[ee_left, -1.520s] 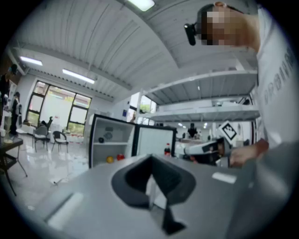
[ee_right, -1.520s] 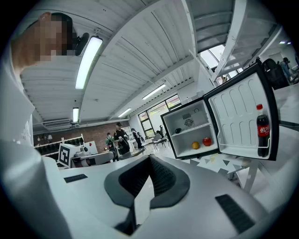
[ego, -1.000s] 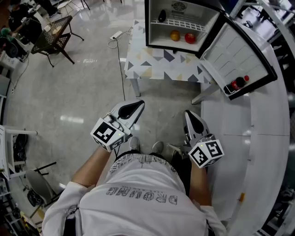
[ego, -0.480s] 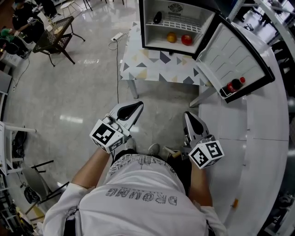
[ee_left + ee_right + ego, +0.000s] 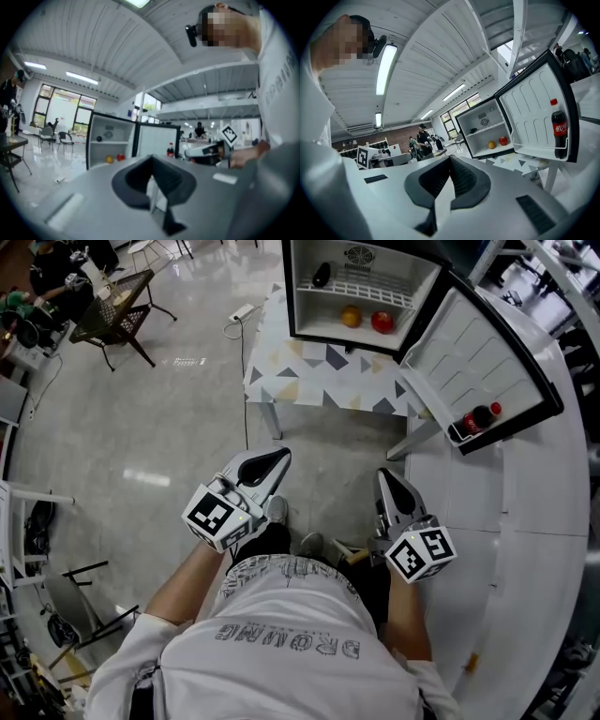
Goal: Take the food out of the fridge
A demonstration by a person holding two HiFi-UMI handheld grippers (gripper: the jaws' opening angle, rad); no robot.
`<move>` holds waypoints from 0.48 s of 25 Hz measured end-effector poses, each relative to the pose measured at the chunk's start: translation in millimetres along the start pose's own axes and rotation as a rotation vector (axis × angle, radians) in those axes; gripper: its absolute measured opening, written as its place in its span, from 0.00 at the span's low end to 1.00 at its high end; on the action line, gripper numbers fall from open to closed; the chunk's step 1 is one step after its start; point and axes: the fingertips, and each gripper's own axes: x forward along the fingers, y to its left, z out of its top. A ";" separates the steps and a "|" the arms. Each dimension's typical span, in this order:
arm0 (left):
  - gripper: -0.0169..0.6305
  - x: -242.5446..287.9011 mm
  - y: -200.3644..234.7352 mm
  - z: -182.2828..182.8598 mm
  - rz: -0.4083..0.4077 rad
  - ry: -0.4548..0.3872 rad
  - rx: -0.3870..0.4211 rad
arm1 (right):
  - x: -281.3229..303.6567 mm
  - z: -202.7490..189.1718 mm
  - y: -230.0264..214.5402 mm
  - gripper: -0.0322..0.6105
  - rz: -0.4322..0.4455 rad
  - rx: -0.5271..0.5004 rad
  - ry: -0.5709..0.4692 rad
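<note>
Well, my left claw [image 5: 277, 457] and my right claw [image 5: 385, 476] both have their jaws together on nothing. I hold them level before my body, well apart from the fridge [image 5: 290, 296], because I judge the reach has not begun. Its door [image 5: 478, 352] stands open, so the food is free to take: an orange fruit [image 5: 351, 317] and a red fruit [image 5: 382, 322] lie side by side on the bottom shelf, and a dark item [image 5: 322, 276] lies near the left edge of the upper shelf.
</note>
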 end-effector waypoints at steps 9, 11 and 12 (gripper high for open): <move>0.04 15.9 19.3 -3.2 -0.006 -0.001 -0.009 | 16.7 1.8 -16.7 0.05 -0.024 0.001 0.004; 0.04 21.2 27.0 -2.9 -0.014 -0.001 -0.012 | 24.1 4.6 -19.2 0.05 -0.030 0.000 0.002; 0.04 24.1 31.6 -3.1 -0.018 0.001 -0.014 | 28.5 5.7 -20.6 0.05 -0.034 0.001 0.001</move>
